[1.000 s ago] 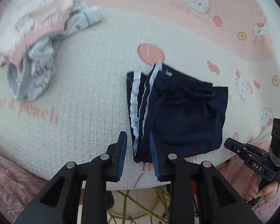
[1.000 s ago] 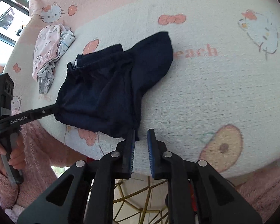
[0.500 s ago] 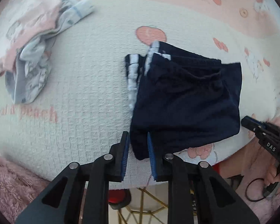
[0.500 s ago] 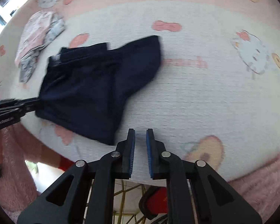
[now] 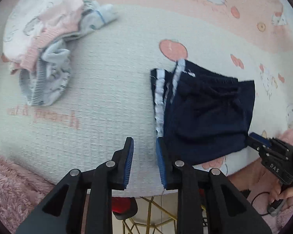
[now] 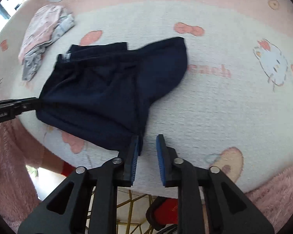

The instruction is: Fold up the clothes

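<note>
Navy shorts (image 5: 205,113) with white side stripes lie flat near the front edge of the round table. My left gripper (image 5: 144,142) hovers at their lower left corner. Its jaws are opening and nothing is between them; the striped hem ends beside the right finger. In the right wrist view the same shorts (image 6: 99,97) spread to the left of my right gripper (image 6: 147,138). Those jaws are opening too, and the hem corner just touches the left pad (image 6: 133,156) without being pinched. Each gripper also shows in the other's view, at the opposite corner.
A pile of pink and grey clothes (image 5: 45,44) sits at the far left of the table. The Hello Kitty tablecloth (image 6: 234,101) covers the whole top. Pink fuzzy sleeves (image 6: 11,165) show at the table's near edge, with gold chair legs (image 5: 146,214) and a red object below.
Both grippers' jaws stand wider than half a second ago. The shorts' corner that sat between the left jaws now lies outside them, to the right.
</note>
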The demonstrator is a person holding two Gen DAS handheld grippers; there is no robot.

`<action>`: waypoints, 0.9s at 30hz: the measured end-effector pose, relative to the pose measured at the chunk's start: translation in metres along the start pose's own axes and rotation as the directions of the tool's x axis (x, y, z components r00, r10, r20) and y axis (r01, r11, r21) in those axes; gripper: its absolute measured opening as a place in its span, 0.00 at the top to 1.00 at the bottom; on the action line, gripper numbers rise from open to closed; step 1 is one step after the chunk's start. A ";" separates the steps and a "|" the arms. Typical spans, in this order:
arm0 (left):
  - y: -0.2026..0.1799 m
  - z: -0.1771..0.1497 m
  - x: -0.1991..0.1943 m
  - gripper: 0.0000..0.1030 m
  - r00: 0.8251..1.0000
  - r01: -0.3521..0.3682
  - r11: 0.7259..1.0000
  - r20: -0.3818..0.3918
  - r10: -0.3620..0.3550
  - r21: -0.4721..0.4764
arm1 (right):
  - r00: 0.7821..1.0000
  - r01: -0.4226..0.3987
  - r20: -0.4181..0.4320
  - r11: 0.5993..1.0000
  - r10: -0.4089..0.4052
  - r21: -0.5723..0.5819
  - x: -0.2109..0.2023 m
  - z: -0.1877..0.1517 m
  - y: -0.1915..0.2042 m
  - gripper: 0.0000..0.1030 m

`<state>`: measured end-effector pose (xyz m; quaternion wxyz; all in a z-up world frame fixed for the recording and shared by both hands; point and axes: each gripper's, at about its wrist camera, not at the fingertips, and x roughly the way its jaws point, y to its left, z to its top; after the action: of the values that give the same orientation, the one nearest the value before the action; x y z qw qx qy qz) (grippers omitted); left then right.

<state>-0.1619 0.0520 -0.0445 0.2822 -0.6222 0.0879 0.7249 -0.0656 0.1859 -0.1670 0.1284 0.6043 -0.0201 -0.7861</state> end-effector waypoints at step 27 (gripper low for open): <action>-0.110 0.071 0.041 0.72 0.998 0.065 0.969 -0.003 -0.066 0.237 | 0.994 -0.112 -0.012 0.977 0.112 -0.180 0.020 0.062 0.044 0.72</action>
<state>-0.1685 0.1888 -0.0437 0.3784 -0.5848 0.1524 0.7011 -0.1223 0.1311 -0.1611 0.2267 0.5889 0.0171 -0.7756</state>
